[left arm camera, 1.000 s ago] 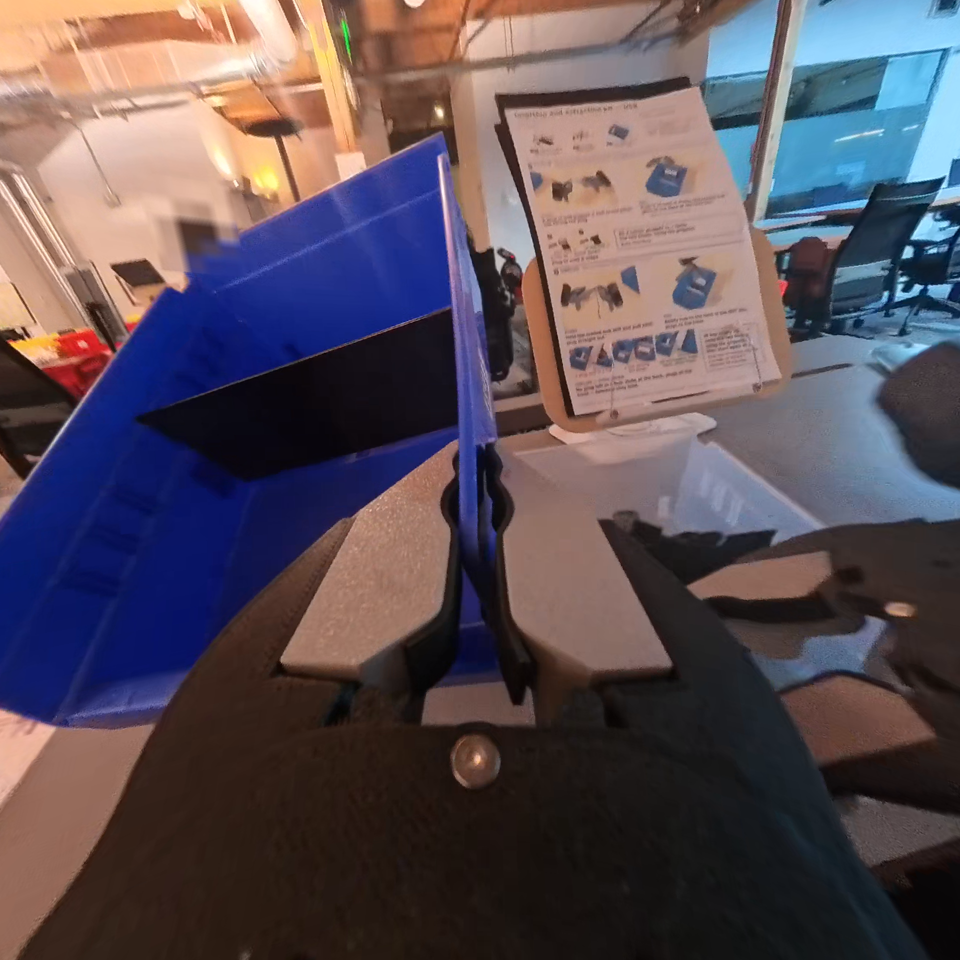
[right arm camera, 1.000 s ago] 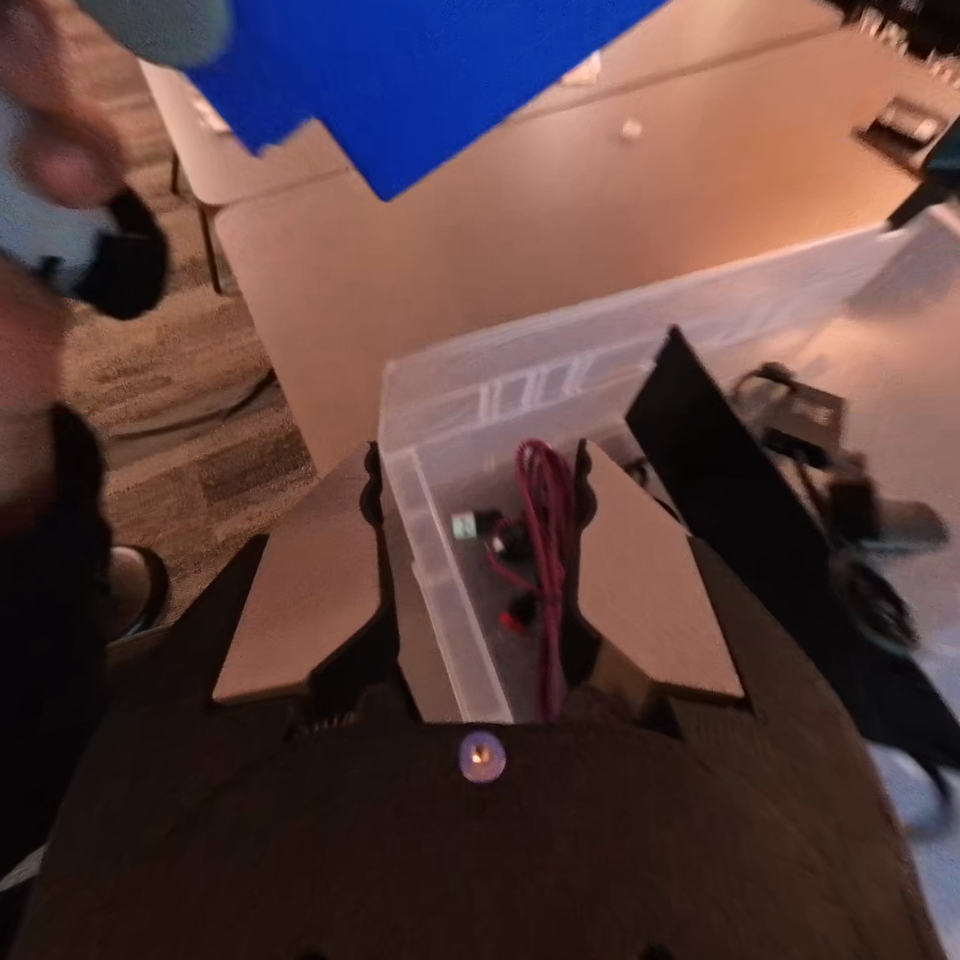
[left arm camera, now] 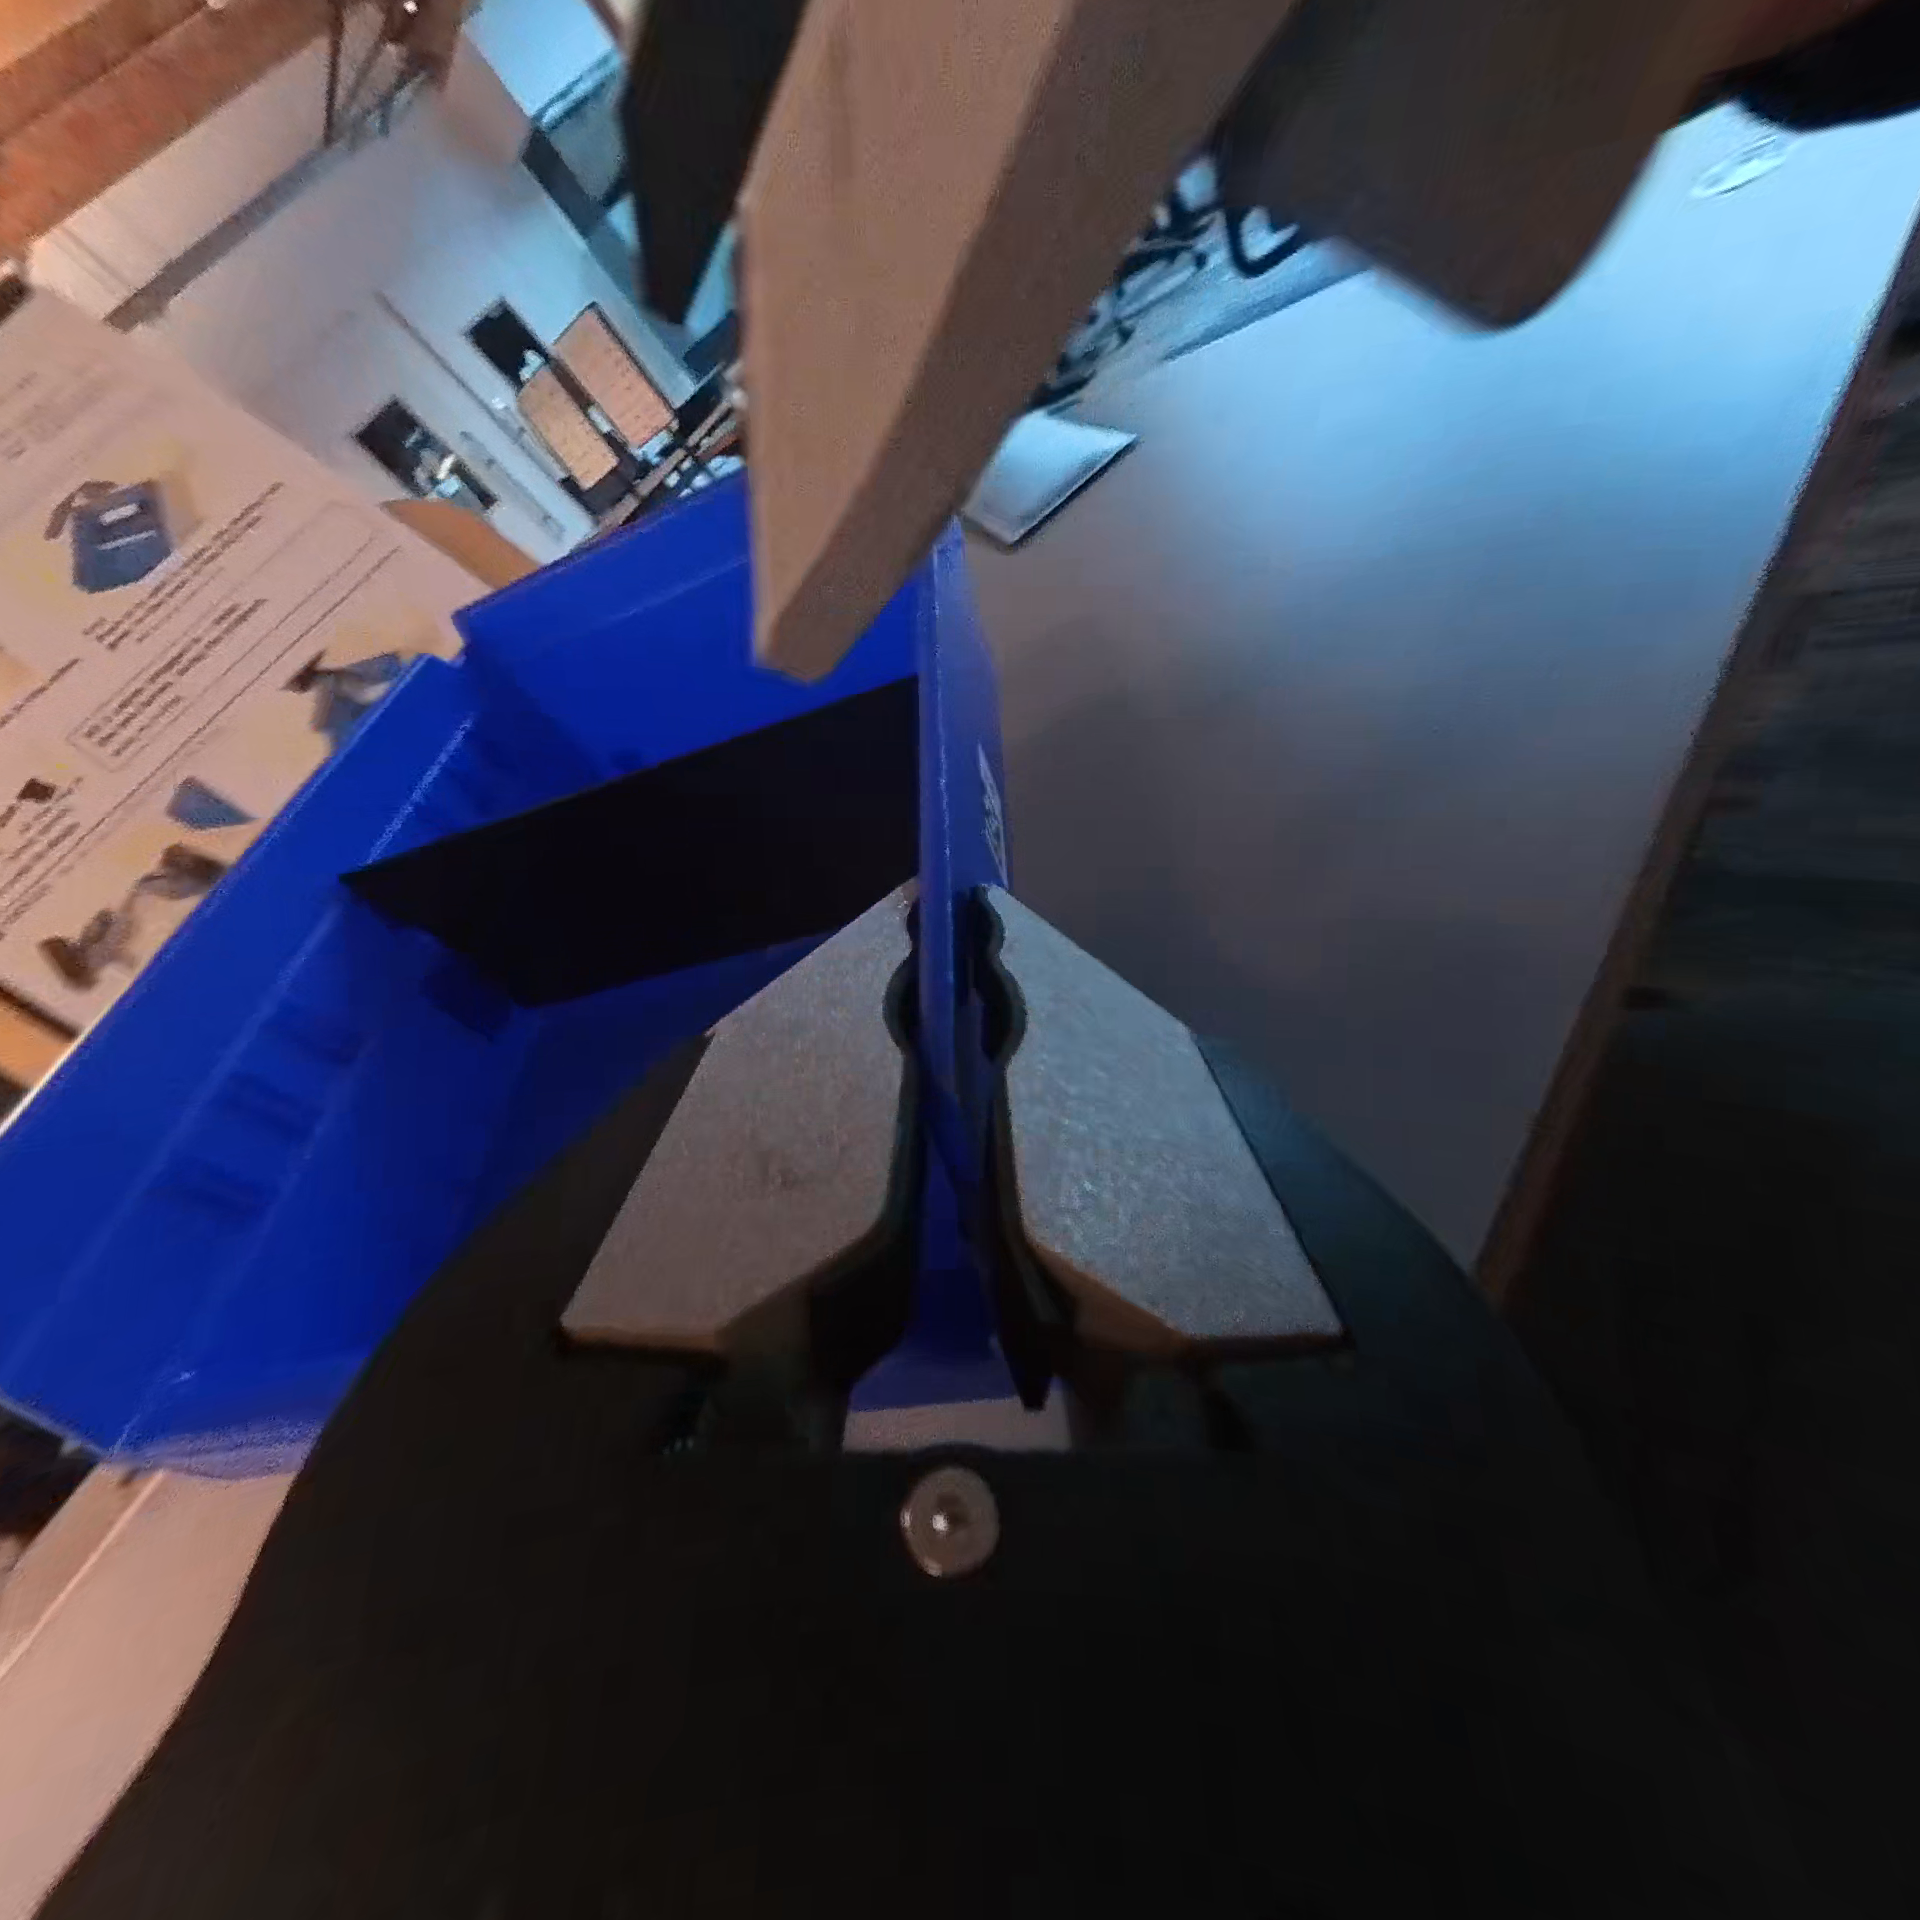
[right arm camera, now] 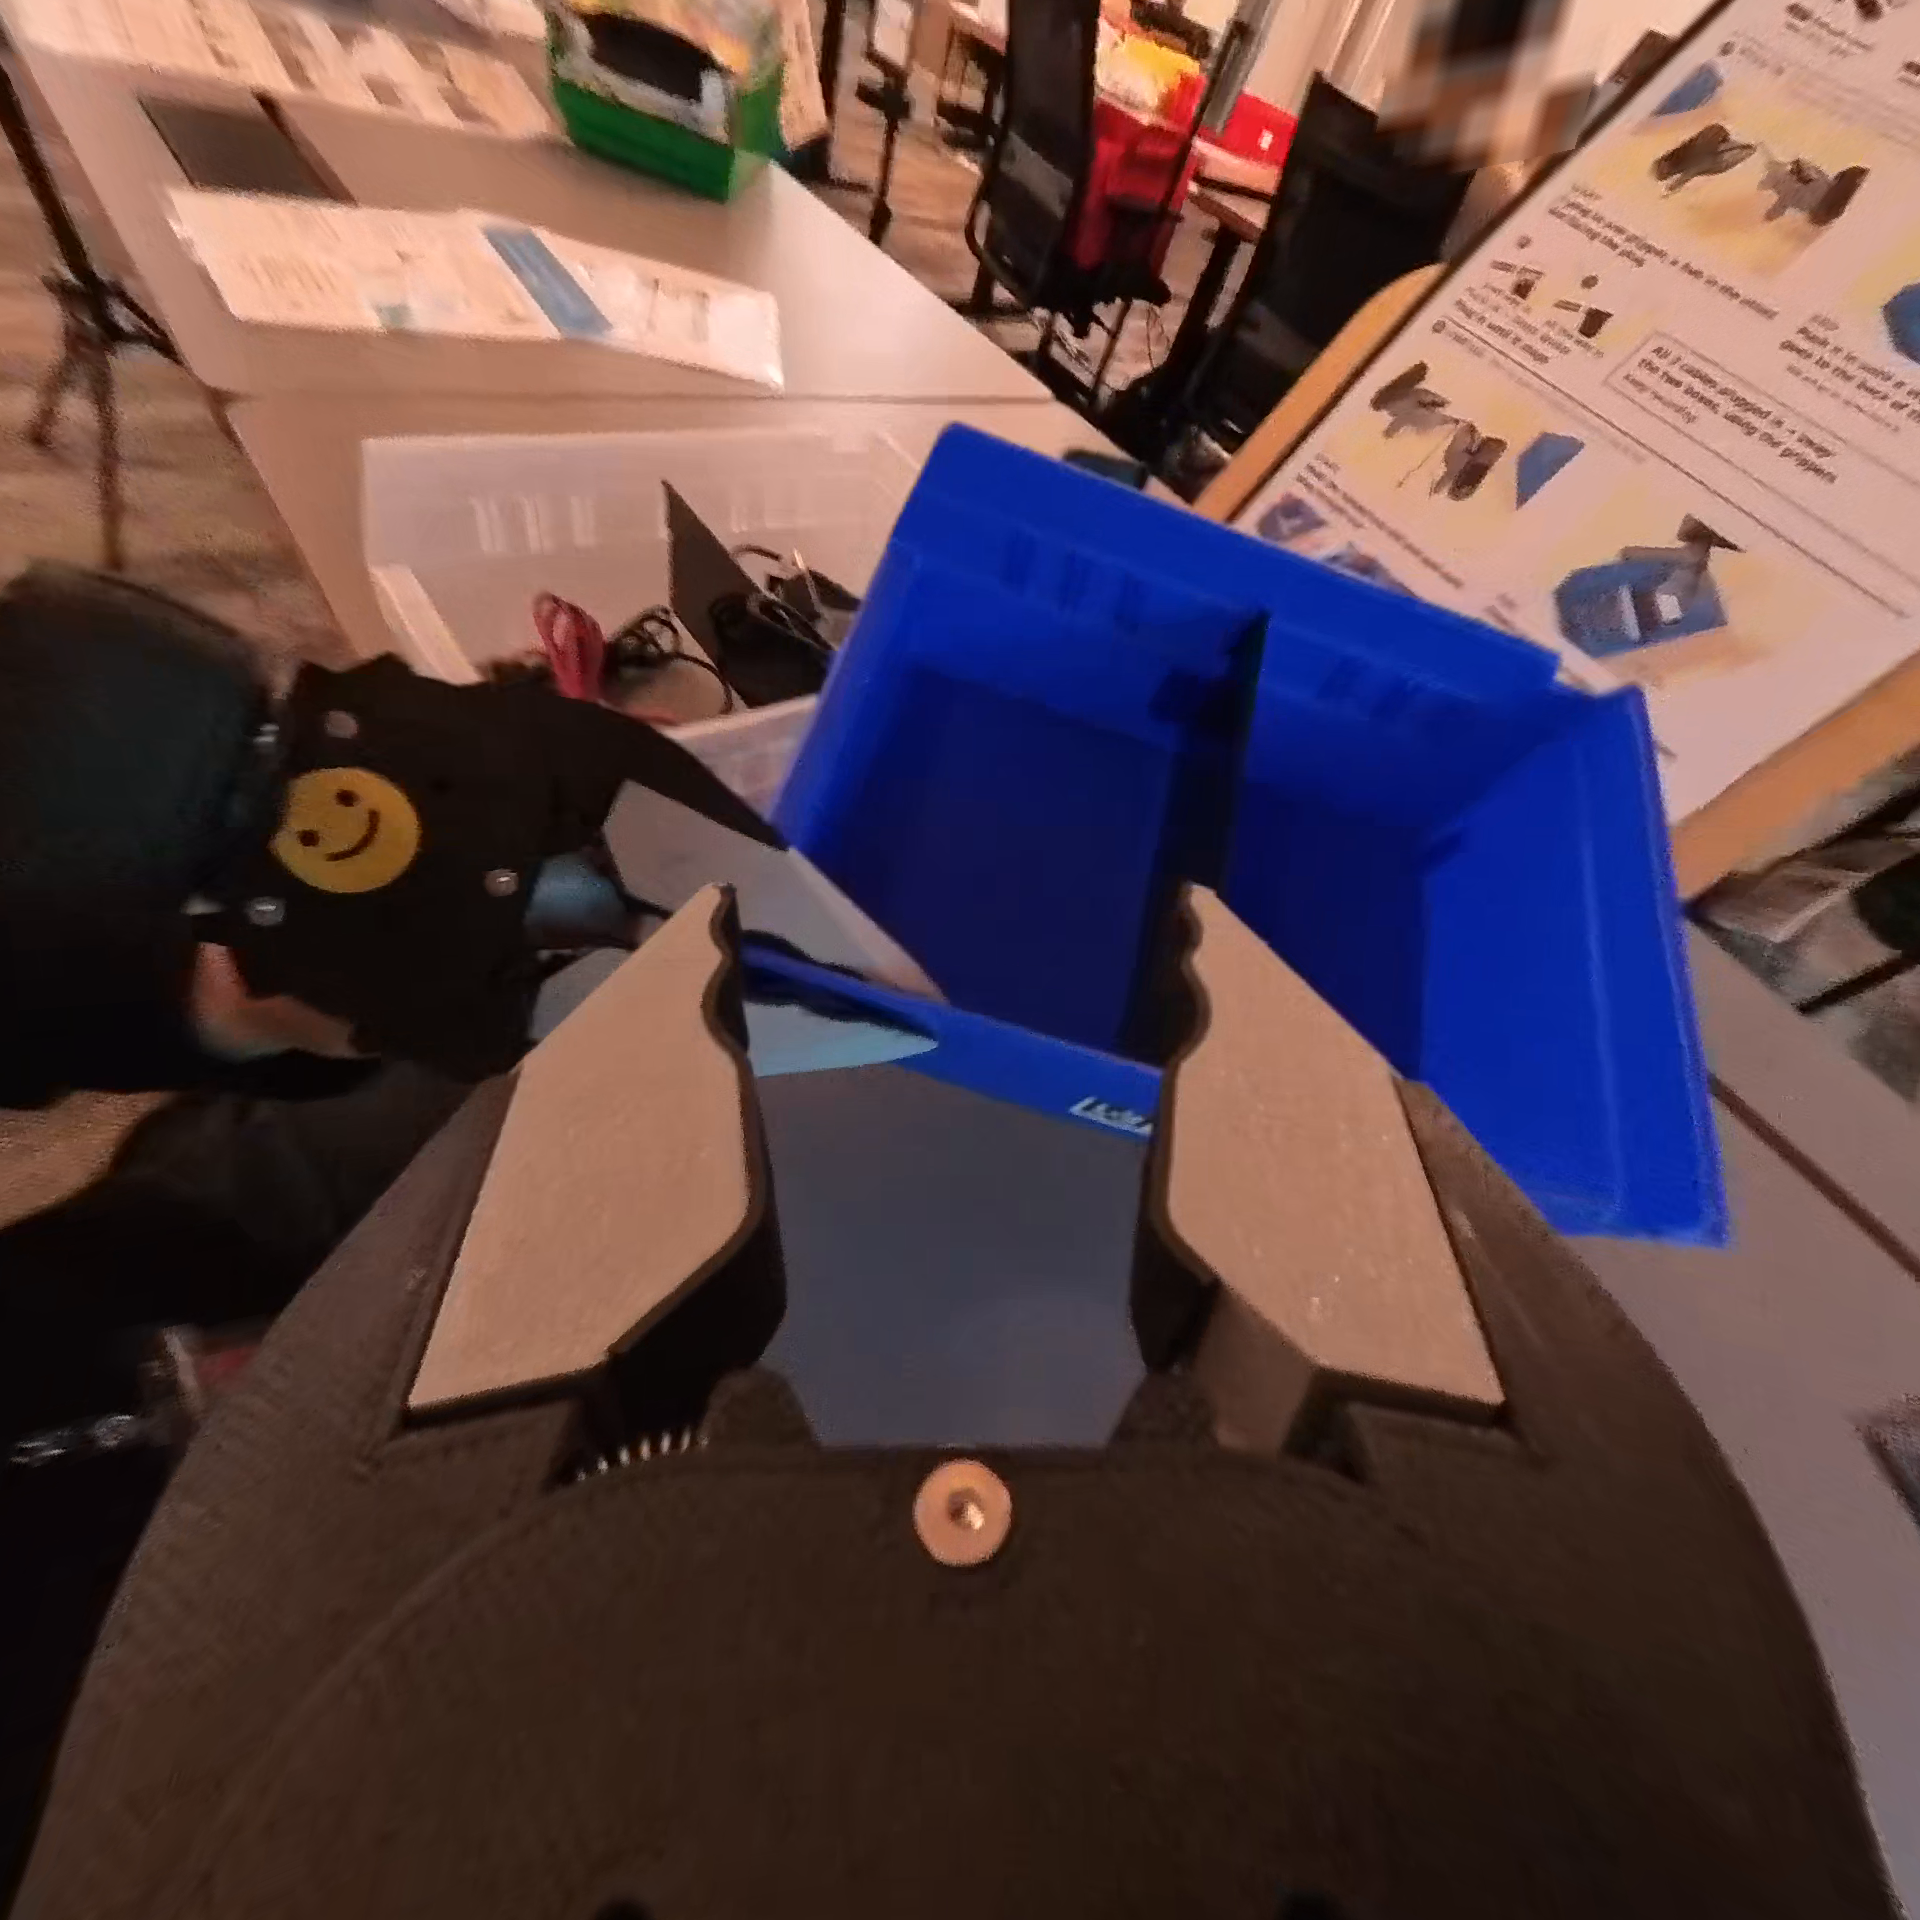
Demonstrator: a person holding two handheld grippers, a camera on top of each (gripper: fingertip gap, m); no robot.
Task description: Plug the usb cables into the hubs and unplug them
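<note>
Left gripper (left arm camera: 951,935) still clamps blue bin (left arm camera: 260,1091), apparently swung rightward

Dim indoor light, warm orange in places and cool blue on the counter (left arm camera: 1351,727). Both views smear with motion blur, edges bowed by the wide lens.
</note>
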